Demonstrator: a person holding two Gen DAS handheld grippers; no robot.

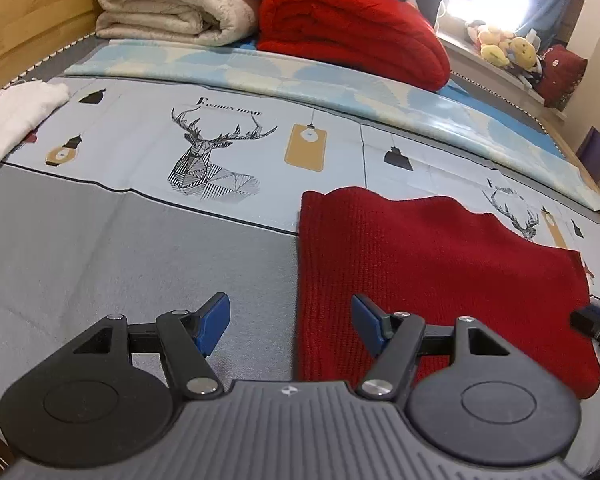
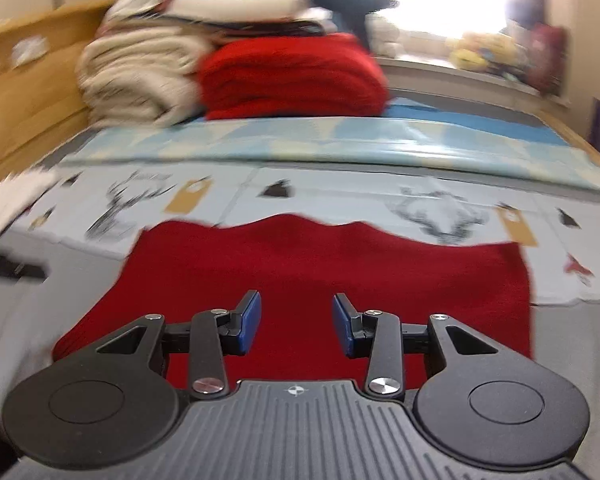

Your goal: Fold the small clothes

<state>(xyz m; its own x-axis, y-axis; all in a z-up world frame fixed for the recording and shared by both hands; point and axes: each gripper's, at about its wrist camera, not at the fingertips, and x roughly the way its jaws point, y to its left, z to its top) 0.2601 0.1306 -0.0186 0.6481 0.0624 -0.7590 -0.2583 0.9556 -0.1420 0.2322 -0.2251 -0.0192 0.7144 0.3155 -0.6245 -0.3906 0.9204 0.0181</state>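
left gripper (image 1: 291,322) spread wide, empty, straddling red knit garment's (image 1: 432,276) left edge; right gripper (image 2: 297,322) parted, empty, above same garment on bedsheet (image 1: 140,168).

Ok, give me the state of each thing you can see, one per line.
Left claw: open, empty, straddling the red knit's left edge.
Right claw: open, empty, over the knit.
Red knit: lying flat on the bed, not gripped.
White garment: lying at the far left.
Red blanket: folded.
Cream blanket: folded, stacked.
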